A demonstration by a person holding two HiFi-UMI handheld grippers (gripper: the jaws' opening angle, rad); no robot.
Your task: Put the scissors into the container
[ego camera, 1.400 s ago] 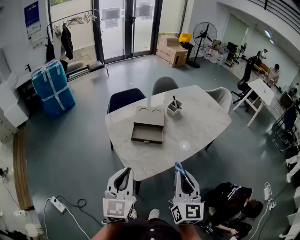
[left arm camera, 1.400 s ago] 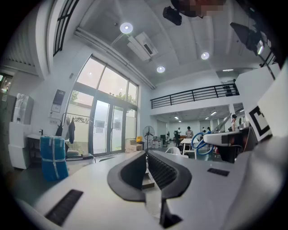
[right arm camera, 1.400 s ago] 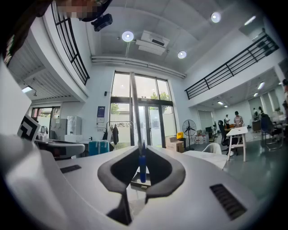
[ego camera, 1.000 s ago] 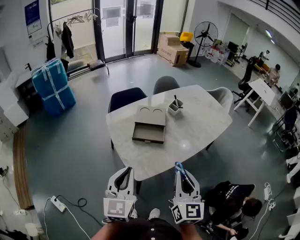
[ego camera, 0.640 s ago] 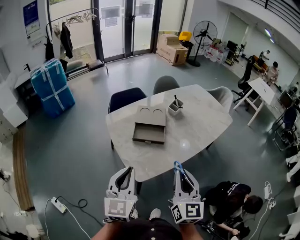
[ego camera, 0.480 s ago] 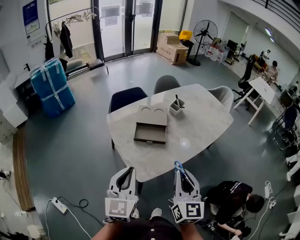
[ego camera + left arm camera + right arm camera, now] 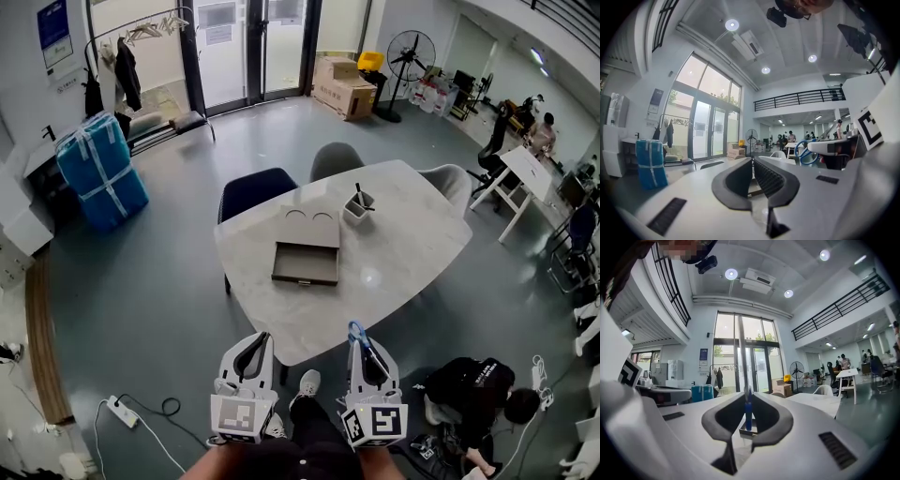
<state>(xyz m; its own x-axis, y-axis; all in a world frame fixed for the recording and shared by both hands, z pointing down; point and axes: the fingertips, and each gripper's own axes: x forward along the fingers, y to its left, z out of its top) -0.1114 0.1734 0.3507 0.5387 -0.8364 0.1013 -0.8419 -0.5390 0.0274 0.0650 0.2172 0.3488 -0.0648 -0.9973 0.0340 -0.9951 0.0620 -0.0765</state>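
Observation:
My right gripper is shut on the scissors, whose blue handle loops stick out past the fingertips. In the right gripper view the blue scissors stand upright between the pads, with the metal blade rising above them. My left gripper is shut and holds nothing; its ribbed pads nearly touch. Both grippers hover off the near edge of the marble table. The small white container, with dark items in it, stands far off on the table beside a flat brown open drawer box.
Three chairs stand along the table's far side. A person in black crouches on the floor right of my right gripper. A power strip with cable lies at the lower left. A blue wrapped bundle stands far left.
The view has shifted a little toward the table, which now sits lower and nearer. Both grippers keep their places and grips; a shoe shows between them.

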